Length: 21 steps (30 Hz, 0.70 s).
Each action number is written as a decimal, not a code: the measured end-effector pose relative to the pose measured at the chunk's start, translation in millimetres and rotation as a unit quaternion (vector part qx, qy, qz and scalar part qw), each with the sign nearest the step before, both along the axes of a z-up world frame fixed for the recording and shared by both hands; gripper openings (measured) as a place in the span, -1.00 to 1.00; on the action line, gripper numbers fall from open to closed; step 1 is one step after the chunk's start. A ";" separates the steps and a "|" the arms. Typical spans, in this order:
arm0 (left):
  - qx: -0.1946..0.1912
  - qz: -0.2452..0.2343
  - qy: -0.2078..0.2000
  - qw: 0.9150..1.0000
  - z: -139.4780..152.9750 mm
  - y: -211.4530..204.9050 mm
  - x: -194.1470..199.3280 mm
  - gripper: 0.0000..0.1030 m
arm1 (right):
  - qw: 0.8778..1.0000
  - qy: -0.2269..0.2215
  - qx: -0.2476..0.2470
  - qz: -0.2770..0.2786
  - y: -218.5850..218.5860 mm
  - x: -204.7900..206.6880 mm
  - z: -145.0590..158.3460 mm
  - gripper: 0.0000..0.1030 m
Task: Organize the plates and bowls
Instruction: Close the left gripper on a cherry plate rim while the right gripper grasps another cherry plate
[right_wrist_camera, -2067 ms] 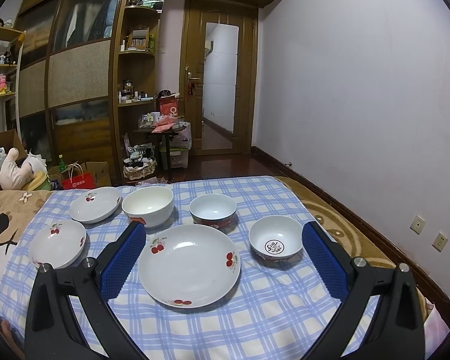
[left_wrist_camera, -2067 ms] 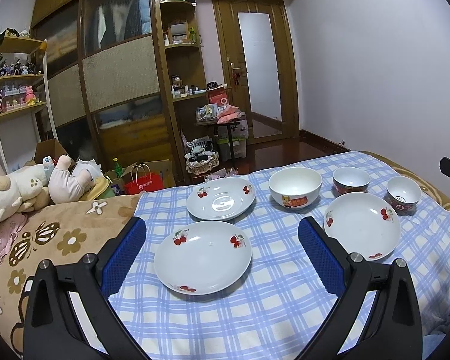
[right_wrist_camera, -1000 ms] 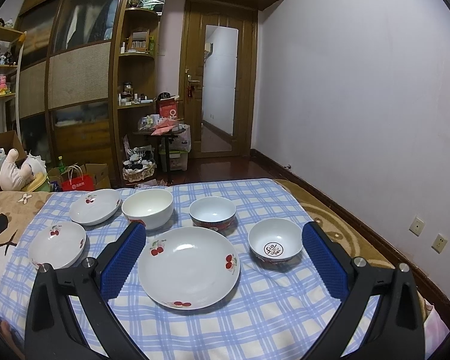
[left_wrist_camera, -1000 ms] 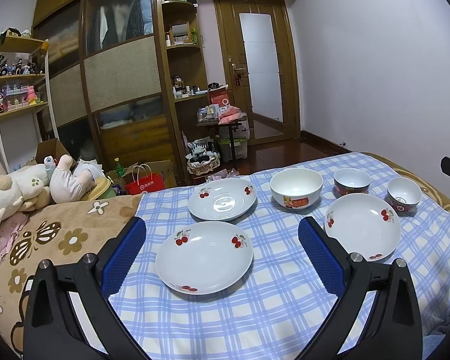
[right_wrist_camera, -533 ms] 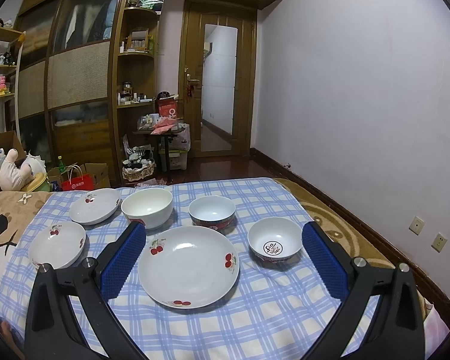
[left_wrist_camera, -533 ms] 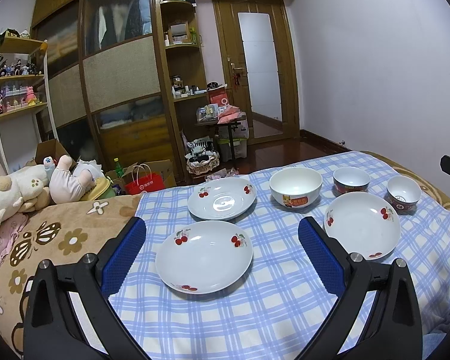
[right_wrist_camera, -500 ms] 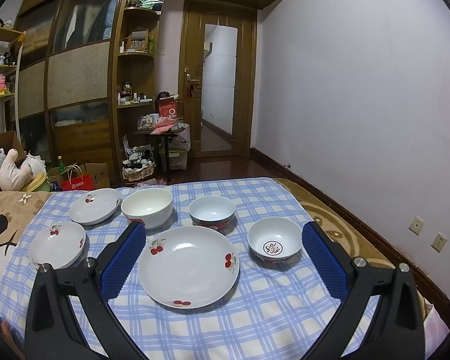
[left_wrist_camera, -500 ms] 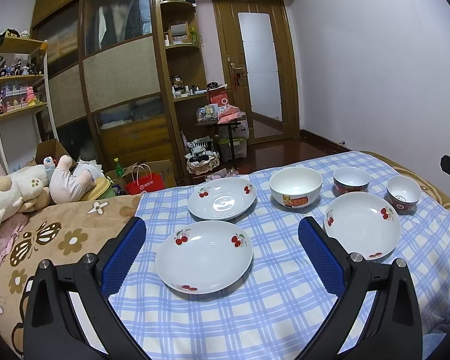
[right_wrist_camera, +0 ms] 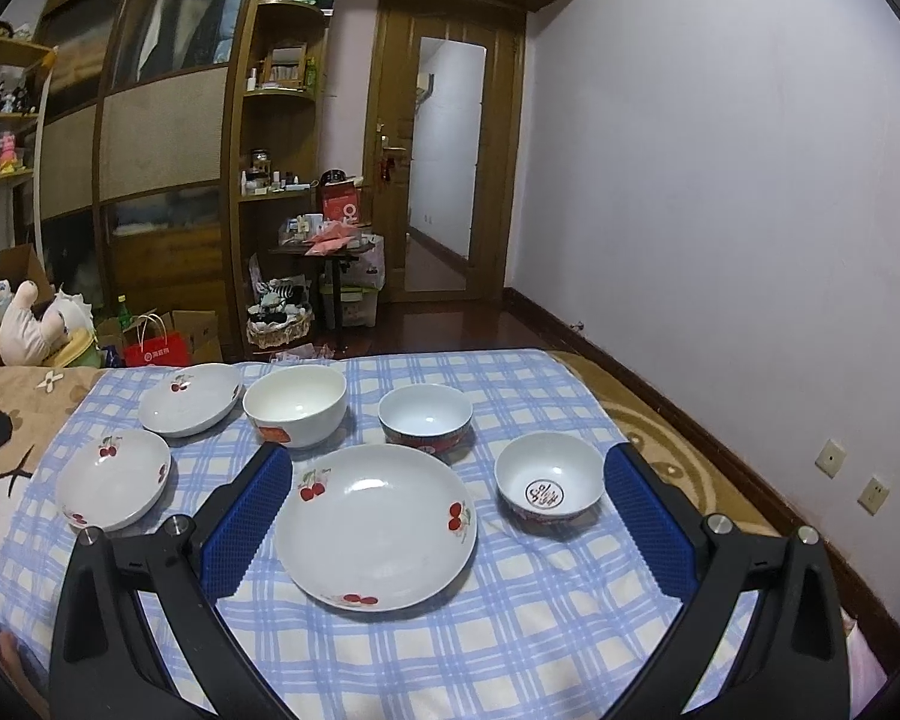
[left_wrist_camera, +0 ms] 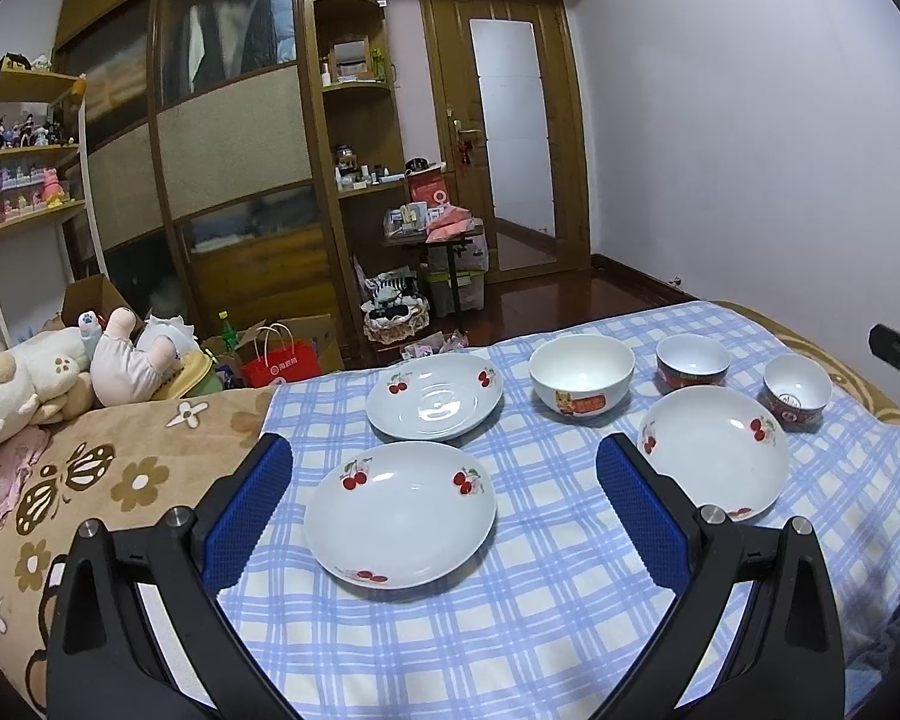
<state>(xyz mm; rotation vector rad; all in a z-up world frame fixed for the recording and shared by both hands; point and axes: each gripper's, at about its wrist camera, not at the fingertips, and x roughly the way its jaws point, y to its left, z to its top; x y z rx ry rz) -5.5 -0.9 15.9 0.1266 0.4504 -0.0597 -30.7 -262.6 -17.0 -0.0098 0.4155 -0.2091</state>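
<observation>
- Both our grippers, left gripper (left_wrist_camera: 444,504) and right gripper (right_wrist_camera: 447,510), hover with jaws released, empty.
- White cherry-print plates (right_wrist_camera: 377,527) and bowls (right_wrist_camera: 294,404) lie apart on the blue checked cloth (right_wrist_camera: 510,618).
- Soft bedding underneath: we risk tipping or chipping while stacking.

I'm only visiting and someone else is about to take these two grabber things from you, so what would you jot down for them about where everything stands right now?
Left gripper: open, holding nothing, raised over the nearest cherry plate.
Right gripper: open, holding nothing, raised over the large cherry plate.
On the blue checked cloth: a third cherry plate at the far left, a large white bowl, a blue-lined bowl and a small bowl with a red mark inside.
Done: nothing; every piece lies apart, none stacked.
Left: probably stack the three plates and nest the three bowls.
</observation>
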 end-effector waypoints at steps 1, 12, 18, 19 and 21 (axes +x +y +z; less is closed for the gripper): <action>-0.003 -0.002 0.004 1.000 2.2 0.1 3.2 0.94 | 1.000 -0.001 -0.001 0.000 -0.4 1.6 0.2 1.00; 0.007 -0.028 0.040 0.999 27.2 -26.1 59.2 0.94 | 1.000 0.011 0.023 -0.016 -18.5 40.0 9.5 1.00; 0.013 -0.052 0.052 0.997 29.5 -62.0 98.5 0.94 | 0.999 0.018 0.023 -0.039 -31.3 61.8 6.4 1.00; 0.013 -0.058 0.056 0.997 29.5 -66.9 104.4 0.94 | 0.999 0.020 0.024 -0.040 -33.2 65.3 4.8 1.00; 0.010 -0.071 0.067 0.995 24.6 -79.0 117.6 0.94 | 0.998 0.025 0.028 -0.043 -37.6 73.2 1.6 1.00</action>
